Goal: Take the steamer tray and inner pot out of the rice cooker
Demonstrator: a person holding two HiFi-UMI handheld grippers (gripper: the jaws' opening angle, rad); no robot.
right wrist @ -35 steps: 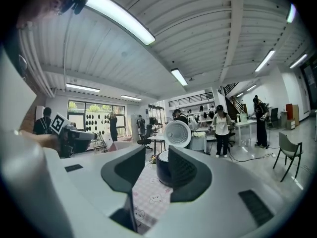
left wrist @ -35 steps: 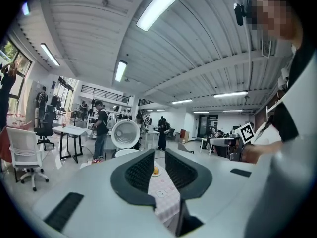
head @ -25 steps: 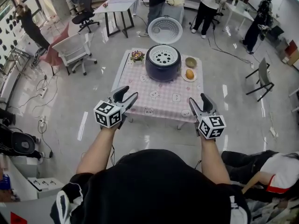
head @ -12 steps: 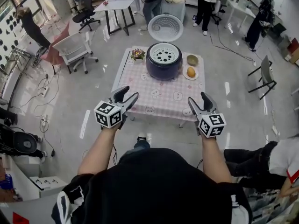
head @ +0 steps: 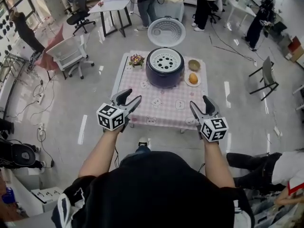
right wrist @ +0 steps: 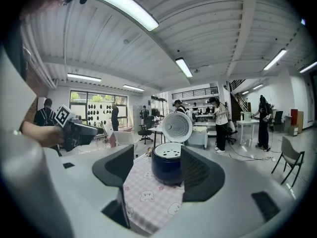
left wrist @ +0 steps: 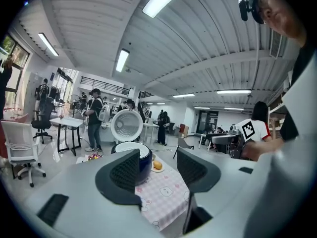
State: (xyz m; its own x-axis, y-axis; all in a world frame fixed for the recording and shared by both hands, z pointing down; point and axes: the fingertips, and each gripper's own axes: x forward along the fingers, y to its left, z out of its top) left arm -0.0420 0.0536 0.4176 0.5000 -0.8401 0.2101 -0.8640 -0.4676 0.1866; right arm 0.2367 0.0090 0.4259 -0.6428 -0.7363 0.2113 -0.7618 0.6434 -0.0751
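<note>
A dark blue rice cooker [head: 165,72] stands at the far side of a pink checked table [head: 156,109], its round white lid [head: 166,31] swung up behind it. The white steamer tray [head: 165,60] with holes sits in the cooker's mouth and hides the inner pot. My left gripper [head: 129,98] and right gripper [head: 199,103] hover at the table's near edge, well short of the cooker. The jaws of both have just been opening and hold nothing. The cooker [left wrist: 146,160] shows between the left gripper's [left wrist: 158,170] jaws. The right gripper [right wrist: 157,170] frames the cooker [right wrist: 167,168] and tray [right wrist: 168,150].
Beside the cooker are a small flower bunch [head: 137,59], a bowl [head: 194,64] and a plate with an orange food item [head: 193,78]. A white chair [head: 66,52] stands left of the table. Several people stand behind; a person [head: 266,167] is on the floor at my right.
The table and cooker have come closer and both grippers now reach its near edge. Both grippers' jaws stand slightly wider.
</note>
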